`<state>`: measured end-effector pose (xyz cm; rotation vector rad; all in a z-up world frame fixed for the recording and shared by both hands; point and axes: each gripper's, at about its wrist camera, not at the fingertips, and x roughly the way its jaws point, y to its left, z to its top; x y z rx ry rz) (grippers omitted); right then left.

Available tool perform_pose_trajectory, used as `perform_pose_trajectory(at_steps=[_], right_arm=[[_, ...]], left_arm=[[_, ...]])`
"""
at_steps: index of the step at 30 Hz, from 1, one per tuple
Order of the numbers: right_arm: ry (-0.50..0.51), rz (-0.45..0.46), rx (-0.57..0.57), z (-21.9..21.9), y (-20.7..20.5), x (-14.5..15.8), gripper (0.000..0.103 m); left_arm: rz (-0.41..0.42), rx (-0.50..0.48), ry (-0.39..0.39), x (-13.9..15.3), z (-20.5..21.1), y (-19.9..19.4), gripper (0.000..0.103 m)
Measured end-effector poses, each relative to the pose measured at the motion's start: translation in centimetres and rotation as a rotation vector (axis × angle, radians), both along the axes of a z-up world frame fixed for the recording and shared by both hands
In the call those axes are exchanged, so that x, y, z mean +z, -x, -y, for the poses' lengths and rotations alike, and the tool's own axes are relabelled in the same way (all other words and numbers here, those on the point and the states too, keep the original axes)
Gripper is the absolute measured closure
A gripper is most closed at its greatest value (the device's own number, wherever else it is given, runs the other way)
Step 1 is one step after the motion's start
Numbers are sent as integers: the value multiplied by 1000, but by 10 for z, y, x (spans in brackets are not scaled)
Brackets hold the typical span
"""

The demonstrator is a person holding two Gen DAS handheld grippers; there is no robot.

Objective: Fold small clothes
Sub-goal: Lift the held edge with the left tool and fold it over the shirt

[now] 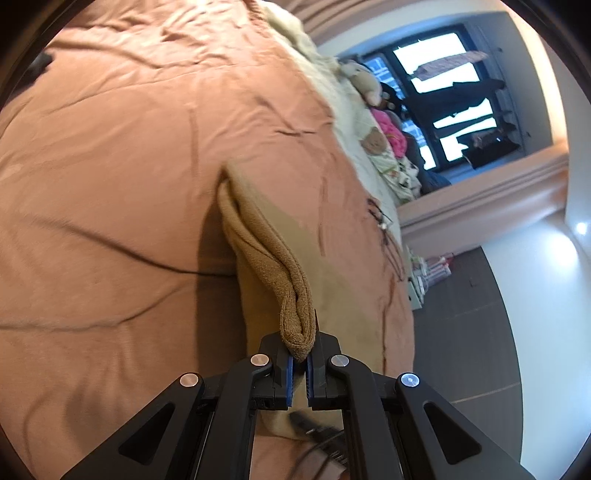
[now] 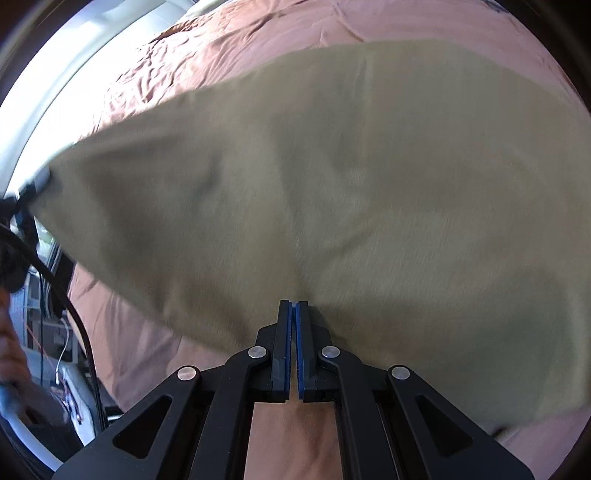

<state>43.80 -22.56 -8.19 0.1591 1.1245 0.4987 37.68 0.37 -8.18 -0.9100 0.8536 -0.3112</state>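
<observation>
Bed cover: a wide, creased, salmon-pink fabric bedspread (image 1: 122, 177) fills most of the left wrist view and lies under everything in the right wrist view (image 2: 258, 33).

Garment: a small beige knit piece of clothing (image 2: 332, 192) is stretched in the air between the two grippers, above the bedspread. In the right wrist view it spreads as a broad, blurred sheet across most of the frame. In the left wrist view (image 1: 266, 258) it shows as a bunched, ribbed edge rising from the fingers, with a flatter part lying on the bedspread behind it.

Window: a dark-framed window (image 1: 443, 96) with bright panes sits at the far side of the room in the left wrist view.

Cream blanket: a pale cream blanket with a bear motif (image 1: 354, 122) runs along the far edge of the bed, with a plush toy (image 1: 365, 79) and a bright pink item (image 1: 388, 129) near it.

Left gripper: the black two-finger left gripper (image 1: 299, 360) has its blue-padded fingers pressed together on the ribbed edge of the garment.

Right gripper: the black two-finger right gripper (image 2: 293, 306) has its blue pads nearly touching, pinching the lower edge of the garment sheet at their tips.

Cable: a thin black cable (image 2: 79, 325) hangs down the left side of the right wrist view.
</observation>
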Motion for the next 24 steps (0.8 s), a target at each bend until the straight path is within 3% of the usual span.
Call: perform_pose_trajectory(at_steps=[7, 15, 20, 21, 22, 23, 24], right_arm=[[-57, -20, -30, 23, 12, 2, 103], [-145, 105, -111, 87, 41, 52, 103], [-177, 170, -145, 127, 60, 67, 101], [-184, 182, -154, 131, 66, 69, 99], [-190, 194, -164, 138, 68, 69, 90], [-190, 206, -174, 145, 72, 70, 72], [-187, 222, -188, 153, 76, 70, 60]], left_arm=[[51, -76, -31, 39, 40, -9, 99], [100, -195, -60, 70, 102, -19, 99], [109, -273, -91, 78, 146, -24, 99], [108, -292, -101, 79, 158, -26, 99], [106, -304, -106, 79, 164, -27, 99], [105, -316, -112, 79, 171, -28, 99], [103, -334, -119, 79, 182, -29, 99]])
